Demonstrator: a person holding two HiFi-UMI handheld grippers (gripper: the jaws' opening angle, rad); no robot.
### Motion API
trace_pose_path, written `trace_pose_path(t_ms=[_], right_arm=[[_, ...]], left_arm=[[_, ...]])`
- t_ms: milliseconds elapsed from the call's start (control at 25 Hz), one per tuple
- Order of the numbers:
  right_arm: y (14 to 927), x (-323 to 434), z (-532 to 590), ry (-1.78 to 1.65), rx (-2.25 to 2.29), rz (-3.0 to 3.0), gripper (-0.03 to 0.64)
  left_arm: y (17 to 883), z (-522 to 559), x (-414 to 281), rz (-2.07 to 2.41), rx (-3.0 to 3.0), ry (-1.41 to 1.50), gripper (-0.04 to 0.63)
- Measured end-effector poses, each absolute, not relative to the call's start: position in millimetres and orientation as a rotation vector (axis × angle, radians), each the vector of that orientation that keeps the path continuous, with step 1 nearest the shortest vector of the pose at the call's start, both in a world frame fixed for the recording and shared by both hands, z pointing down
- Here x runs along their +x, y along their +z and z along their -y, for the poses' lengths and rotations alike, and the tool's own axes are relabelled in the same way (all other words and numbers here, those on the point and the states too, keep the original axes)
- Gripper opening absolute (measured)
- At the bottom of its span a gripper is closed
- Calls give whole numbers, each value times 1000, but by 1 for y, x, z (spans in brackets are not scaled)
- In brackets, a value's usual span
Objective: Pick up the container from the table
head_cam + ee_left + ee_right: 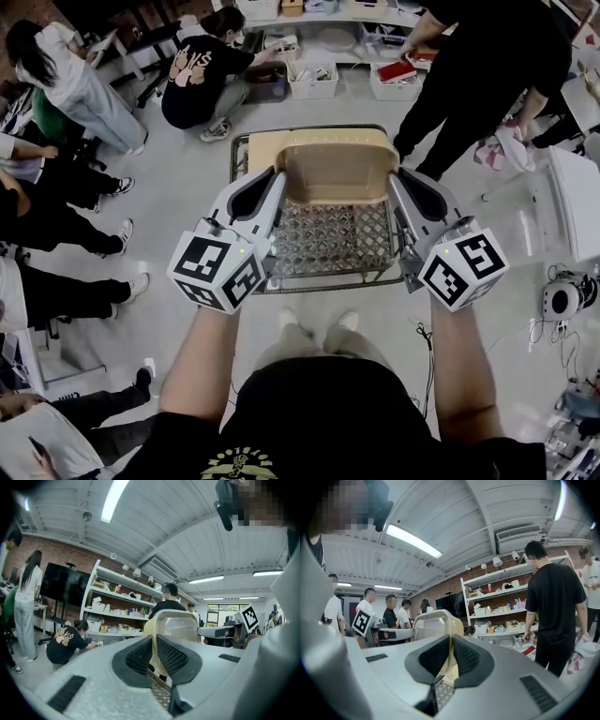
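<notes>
– Grip on the left side first: what does the left gripper [153, 657] have?
– Its jaws are clamped on the left wall of the container [337, 169], with the thin beige wall pinched between the mesh pads.
– And the container itself?
– It hangs between the two grippers over the small table [240, 155], its lattice part nearer the person. It looks raised, though the head view does not show for certain that it is clear of the tabletop.
– The right gripper [451, 656]?
– Likewise closed, on the right wall, at about the same height.
– So how should the person carry the lift?
– Probably by bringing both hands up at one pace and level with each other, so the container neither tilts nor twists. The walls look thin and bendy, so an even squeeze suits them, with no pulling apart or pushing inward. People stand close around, so straight up seems safest.
</notes>
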State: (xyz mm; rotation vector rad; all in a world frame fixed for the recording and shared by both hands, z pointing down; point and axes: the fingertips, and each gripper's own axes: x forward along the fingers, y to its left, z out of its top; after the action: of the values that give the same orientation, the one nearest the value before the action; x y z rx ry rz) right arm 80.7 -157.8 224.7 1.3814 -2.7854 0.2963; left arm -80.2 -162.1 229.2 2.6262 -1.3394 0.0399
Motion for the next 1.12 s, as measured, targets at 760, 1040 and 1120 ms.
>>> trace_pose_path(t_ms=[760,1040,1120], right_arm=[[225,88,166,293,1407,2768,31],[223,87,172,294,1410,2763,31],[224,85,177,302,1411,2758,31]], left_arm=[[230,171,-72,1324,2640,49,34],[230,178,-73,1315,2636,45,34],[230,182,-75,1315,2634,46,32]])
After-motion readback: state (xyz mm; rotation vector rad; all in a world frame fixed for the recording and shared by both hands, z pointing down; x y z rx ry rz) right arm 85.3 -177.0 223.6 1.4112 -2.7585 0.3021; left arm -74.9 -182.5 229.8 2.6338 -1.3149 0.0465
